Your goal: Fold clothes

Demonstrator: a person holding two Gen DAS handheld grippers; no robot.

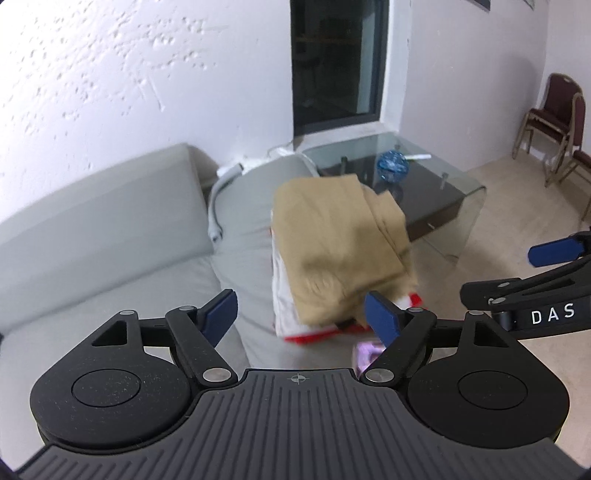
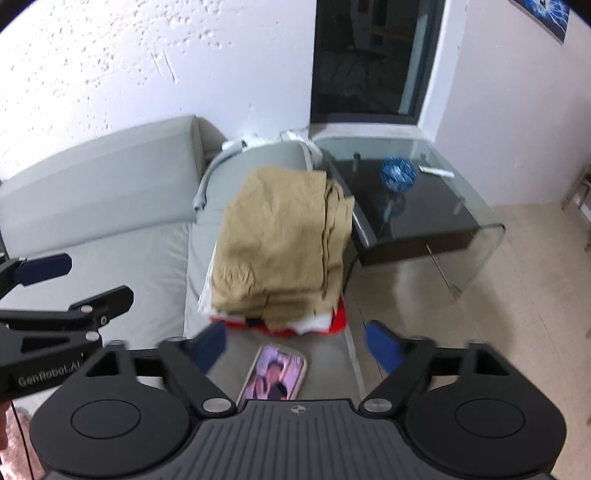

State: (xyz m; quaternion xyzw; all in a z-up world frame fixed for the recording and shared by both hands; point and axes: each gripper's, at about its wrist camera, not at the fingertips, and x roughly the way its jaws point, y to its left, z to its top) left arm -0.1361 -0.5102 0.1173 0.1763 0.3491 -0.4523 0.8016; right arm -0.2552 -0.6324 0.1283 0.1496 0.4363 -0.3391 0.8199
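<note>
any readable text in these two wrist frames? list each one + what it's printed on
"DAS": white letters on the black body of the right gripper, seen from the left wrist view.
"GenRobot.AI": faint grey letters on the black body of the left gripper, seen from the right wrist view.
Phone screen: shows a picture, no legible text.
Wall poster: cut off and too blurred to read.

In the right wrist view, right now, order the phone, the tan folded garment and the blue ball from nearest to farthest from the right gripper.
From the right gripper, open and empty:
1. Phone, directly between the fingers, lying on the sofa arm.
2. Tan folded garment, straight ahead, on top of the white and red clothes.
3. Blue ball, ahead and to the right, on the glass table.
</note>
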